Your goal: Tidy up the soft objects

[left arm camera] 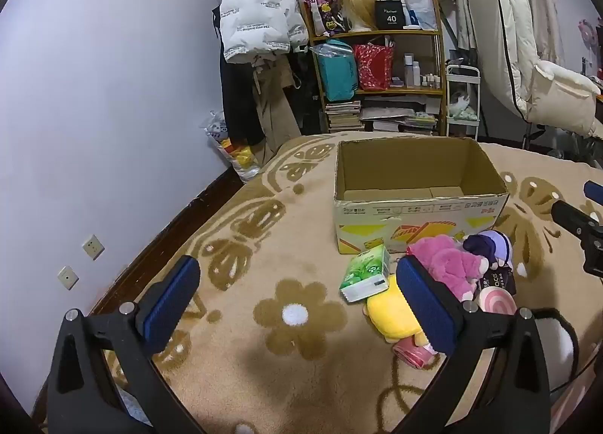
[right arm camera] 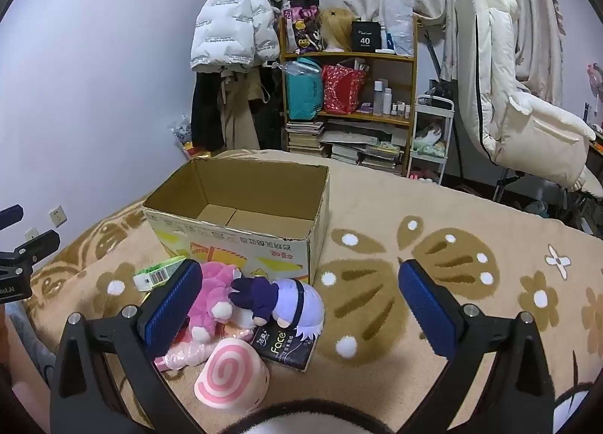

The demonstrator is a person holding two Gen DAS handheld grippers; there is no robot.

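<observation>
Nearest on the flowered blanket (right arm camera: pixel 377 207), both tools hang with jaws spread wide and nothing between them: the left gripper (left arm camera: pixel 297 305) over bare blanket left of the heap, the right gripper (right arm camera: pixel 297 305) just above it. The heap lies between them and the box: a pink swirl cushion (right arm camera: pixel 231 377), a yellow plush (left arm camera: pixel 390 311), a pink plush (right arm camera: pixel 213 300), a purple-hooded doll (right arm camera: pixel 286 302) resting on a black tissue pack (right arm camera: pixel 284 349), and a green tissue pack (left arm camera: pixel 365 272). Just beyond, touching the heap, the cardboard box (right arm camera: pixel 241 241) stands open and looks empty, so I judge the sorting unstarted, every soft thing left to move.
</observation>
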